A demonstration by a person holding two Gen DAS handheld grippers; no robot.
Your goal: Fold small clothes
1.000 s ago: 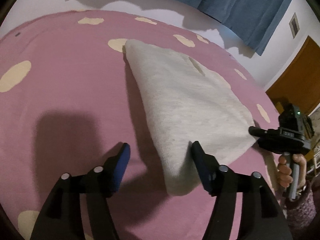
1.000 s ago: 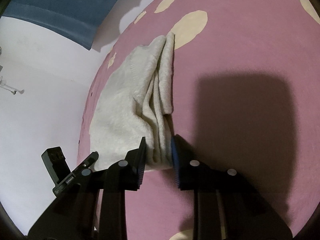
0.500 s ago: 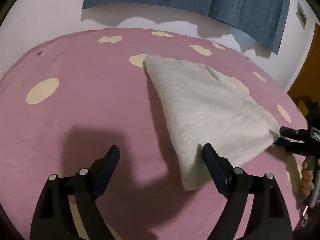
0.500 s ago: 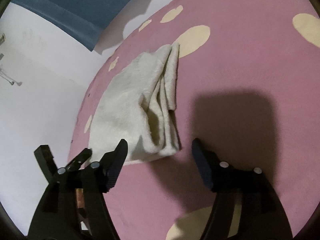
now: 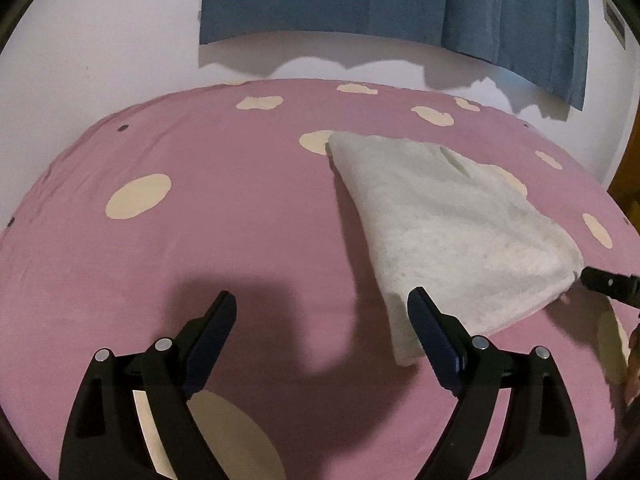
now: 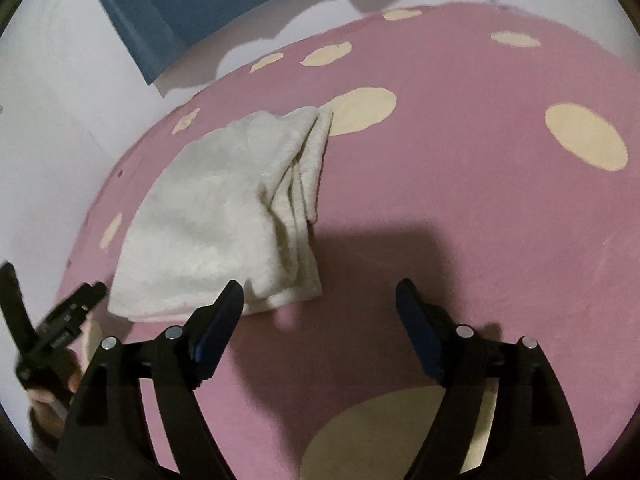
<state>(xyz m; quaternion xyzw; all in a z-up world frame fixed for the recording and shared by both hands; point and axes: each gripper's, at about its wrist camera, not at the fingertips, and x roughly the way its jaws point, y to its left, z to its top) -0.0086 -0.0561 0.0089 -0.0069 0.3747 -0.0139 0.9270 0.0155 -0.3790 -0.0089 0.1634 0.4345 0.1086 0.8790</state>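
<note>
A folded cream knit garment (image 5: 452, 232) lies flat on the pink bedspread (image 5: 208, 248) with cream spots. My left gripper (image 5: 321, 297) hovers open just off the garment's near left corner, nothing between its fingers. In the right wrist view the garment (image 6: 224, 216) shows its layered folded edges on the right side. My right gripper (image 6: 319, 286) hangs above the bedspread (image 6: 500, 208) at the garment's near corner; its jaws are opening and nothing is between them. Each gripper appears in the other's view: the right gripper (image 5: 608, 282) and the left gripper (image 6: 76, 308).
A blue curtain (image 5: 400, 4) hangs on the white wall behind the bed. A wooden door (image 5: 630, 184) shows at the far right edge. A person's hand (image 6: 44, 404) holds the left gripper's handle. Pink bedspread stretches to the left of the garment.
The right gripper has let go of the garment's folded edge and opened wide. Both grippers have pulled back and up from the garment, which now lies free on the bed.
</note>
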